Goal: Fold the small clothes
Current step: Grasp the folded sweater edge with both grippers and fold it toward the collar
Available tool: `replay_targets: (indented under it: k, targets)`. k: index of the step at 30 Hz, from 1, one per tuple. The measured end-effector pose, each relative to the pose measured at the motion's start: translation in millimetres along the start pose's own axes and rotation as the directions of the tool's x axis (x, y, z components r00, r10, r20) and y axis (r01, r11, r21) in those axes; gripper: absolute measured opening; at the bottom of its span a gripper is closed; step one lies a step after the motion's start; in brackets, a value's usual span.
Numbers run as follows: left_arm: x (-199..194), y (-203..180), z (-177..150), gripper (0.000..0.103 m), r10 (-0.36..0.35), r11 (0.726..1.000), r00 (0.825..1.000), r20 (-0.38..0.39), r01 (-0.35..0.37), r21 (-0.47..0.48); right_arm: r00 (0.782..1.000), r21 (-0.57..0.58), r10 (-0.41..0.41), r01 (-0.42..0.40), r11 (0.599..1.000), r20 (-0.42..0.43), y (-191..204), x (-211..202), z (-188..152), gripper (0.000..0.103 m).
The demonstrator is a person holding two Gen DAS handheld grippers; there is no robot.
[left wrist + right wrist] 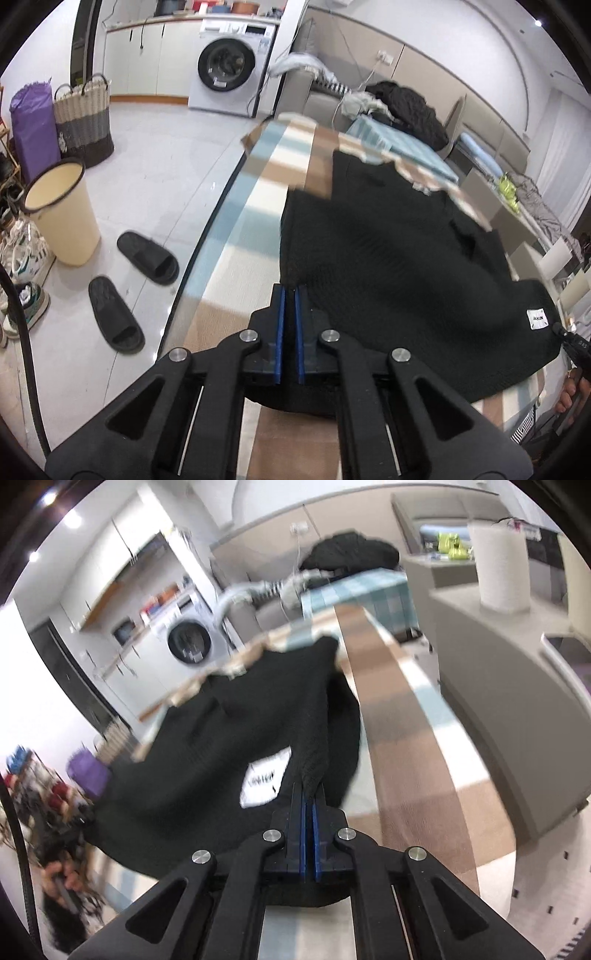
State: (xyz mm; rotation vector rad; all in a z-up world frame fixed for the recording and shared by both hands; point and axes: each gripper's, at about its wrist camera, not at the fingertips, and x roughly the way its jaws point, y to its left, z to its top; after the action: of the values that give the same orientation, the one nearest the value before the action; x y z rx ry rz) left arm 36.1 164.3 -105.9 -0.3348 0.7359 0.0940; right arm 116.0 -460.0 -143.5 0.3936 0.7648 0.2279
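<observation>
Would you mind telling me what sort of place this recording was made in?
Most likely a lived-in home, an open room with a laundry corner: a front-loading washing machine under a counter, a woven laundry basket, slippers on the tiled floor, and a sofa piled with clothes.

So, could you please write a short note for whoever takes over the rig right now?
Left gripper: shut on the near edge of the black knitted top.
Right gripper: shut on a bunched fold of the same top, beside its white label.
The top lies spread on the checked tablecloth, its far end flat, its near hem pinched at both corners.
Done: both near corners gripped.
Left: carry the near hem over toward the far end, lay it down evenly, let go, then finish the fold. No fold is made yet, as far as the views show.
</observation>
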Motion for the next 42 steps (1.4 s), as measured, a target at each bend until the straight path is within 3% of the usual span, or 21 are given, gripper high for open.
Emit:
replay_targets:
  k: [4,11,16,20,23,25,27,30,32,34,37,42]
  targets:
    - [-1,-8,27,0.003,-0.026,1.000,0.998,0.057,0.026,0.000,0.996,0.008,-0.003,0.002,1.000,0.089,15,-9,27,0.002]
    - [28,-26,87,0.003,-0.055,0.998,0.993,0.108,0.051,0.033,0.986,0.076,-0.020,0.007,0.997,0.166,27,19,83,0.002]
    - [54,-31,127,0.003,-0.051,0.999,0.990,0.132,0.050,0.008,0.978,0.139,-0.091,0.065,0.988,0.187,25,51,114,0.002]
    - [85,-31,143,0.003,-0.038,0.999,0.994,0.103,0.039,-0.017,0.981,0.158,-0.121,0.097,0.983,0.151,20,71,115,0.002]
    - [112,-30,137,0.003,-0.003,1.000,0.999,0.047,0.003,-0.010,0.983,0.140,-0.163,0.151,0.979,0.079,14,87,102,0.003]
    - [129,-29,128,0.003,0.018,1.000,1.000,-0.001,-0.018,-0.024,0.985,0.138,-0.173,0.170,0.976,0.011,7,99,94,0.010]
    - [137,-27,118,0.005,0.015,0.999,0.998,-0.054,-0.017,-0.032,0.982,0.148,-0.183,0.187,0.971,-0.041,-1,102,83,0.025]
    - [138,-21,92,0.029,-0.009,0.999,0.996,-0.092,0.005,-0.036,0.985,0.158,-0.168,0.174,0.972,-0.050,-8,92,64,0.045]
    - [135,-21,77,0.053,-0.027,0.999,0.994,-0.105,0.024,-0.037,0.985,0.140,-0.154,0.164,0.977,-0.080,-7,88,50,0.045]
    - [133,-24,64,0.062,-0.044,0.999,0.990,-0.133,0.041,-0.021,0.982,0.101,-0.151,0.162,0.981,-0.112,-2,87,38,0.045]
    - [138,-34,51,0.063,-0.017,1.000,0.984,-0.176,0.021,0.023,0.979,0.052,-0.158,0.166,0.985,-0.131,5,93,28,0.045]
    - [146,-48,41,0.060,0.046,0.994,0.986,-0.160,-0.030,0.102,0.970,-0.026,-0.206,0.204,0.979,-0.128,17,103,26,0.045]
